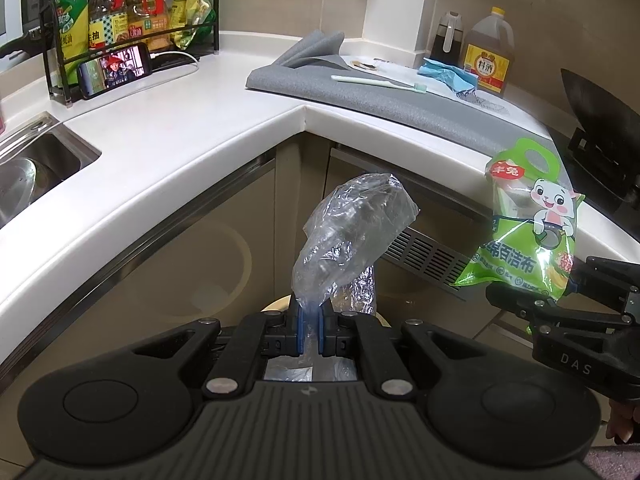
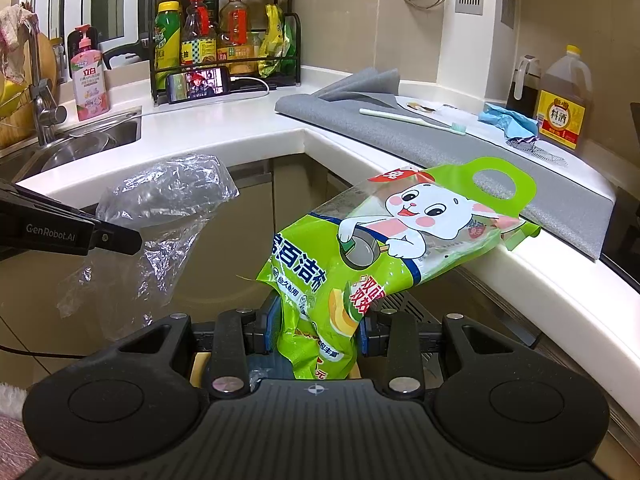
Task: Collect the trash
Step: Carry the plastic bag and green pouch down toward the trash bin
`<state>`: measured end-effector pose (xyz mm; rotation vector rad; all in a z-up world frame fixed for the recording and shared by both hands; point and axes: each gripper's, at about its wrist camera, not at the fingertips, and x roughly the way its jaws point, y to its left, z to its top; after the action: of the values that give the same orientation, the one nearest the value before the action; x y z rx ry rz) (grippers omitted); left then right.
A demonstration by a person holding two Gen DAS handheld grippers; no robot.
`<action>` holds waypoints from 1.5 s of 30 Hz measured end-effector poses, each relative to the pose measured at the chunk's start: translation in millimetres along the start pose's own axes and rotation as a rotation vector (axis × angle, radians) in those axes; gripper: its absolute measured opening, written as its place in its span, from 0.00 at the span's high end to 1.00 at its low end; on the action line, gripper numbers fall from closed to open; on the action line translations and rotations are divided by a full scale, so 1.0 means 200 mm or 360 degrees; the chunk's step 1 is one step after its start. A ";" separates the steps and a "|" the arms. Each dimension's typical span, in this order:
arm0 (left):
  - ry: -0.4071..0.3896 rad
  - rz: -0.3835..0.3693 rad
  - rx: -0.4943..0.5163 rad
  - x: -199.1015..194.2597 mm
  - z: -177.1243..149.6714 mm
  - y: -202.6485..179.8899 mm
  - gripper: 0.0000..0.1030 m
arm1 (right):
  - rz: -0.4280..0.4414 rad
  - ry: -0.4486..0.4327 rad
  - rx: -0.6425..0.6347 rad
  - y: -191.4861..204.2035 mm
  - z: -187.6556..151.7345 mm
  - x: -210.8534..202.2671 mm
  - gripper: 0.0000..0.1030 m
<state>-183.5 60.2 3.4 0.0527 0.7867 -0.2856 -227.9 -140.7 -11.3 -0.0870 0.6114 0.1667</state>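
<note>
Left wrist view: the left gripper (image 1: 309, 326) is pinching a crumpled clear bag (image 1: 354, 232) tight between its blue pads, holding it upright in front of the cabinets below the white counter (image 1: 192, 136). To the right, the right gripper (image 2: 316, 328) is clamping a green packet (image 2: 384, 240) with a cartoon rabbit by its lower end, its handle hole leaning toward the counter edge. Farther off, a toothbrush (image 1: 380, 81) is lying on a grey mat (image 1: 360, 92).

The crinkled clear plastic bag (image 1: 352, 236) is colourless and see-through. The glossy plastic scouring-pad packet (image 2: 384, 248) is bright green with a white cartoon rabbit, pink cheeks and a red patch. Beyond lie a grey foam mat (image 2: 400, 128) and white countertop (image 1: 180, 120).
</note>
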 end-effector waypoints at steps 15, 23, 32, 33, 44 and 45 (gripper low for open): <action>0.0041 0.0001 -0.0009 0.05 0.00 0.00 0.94 | 0.0011 0.0050 -0.0010 0.01 0.01 0.04 0.63; 0.0065 0.0002 -0.0019 0.07 -0.01 0.00 0.94 | 0.0015 0.0077 -0.0010 0.00 0.00 0.06 0.63; 0.0099 0.0002 -0.0030 0.10 -0.01 0.01 0.94 | 0.0021 0.0114 -0.0022 0.01 0.01 0.09 0.63; 0.0103 0.0002 -0.0032 0.11 -0.01 0.01 0.94 | 0.0022 0.0118 -0.0026 0.01 0.01 0.09 0.63; 0.0144 0.0003 -0.0047 0.15 0.00 0.02 0.94 | 0.0034 0.0164 -0.0057 0.03 0.02 0.14 0.63; 0.0148 0.0003 -0.0049 0.15 0.00 0.02 0.94 | 0.0035 0.0168 -0.0060 0.03 0.02 0.15 0.63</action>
<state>-163.1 56.7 -18.6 0.0383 0.8831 -0.2705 -203.6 -131.4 -25.6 -0.1259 0.7149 0.1959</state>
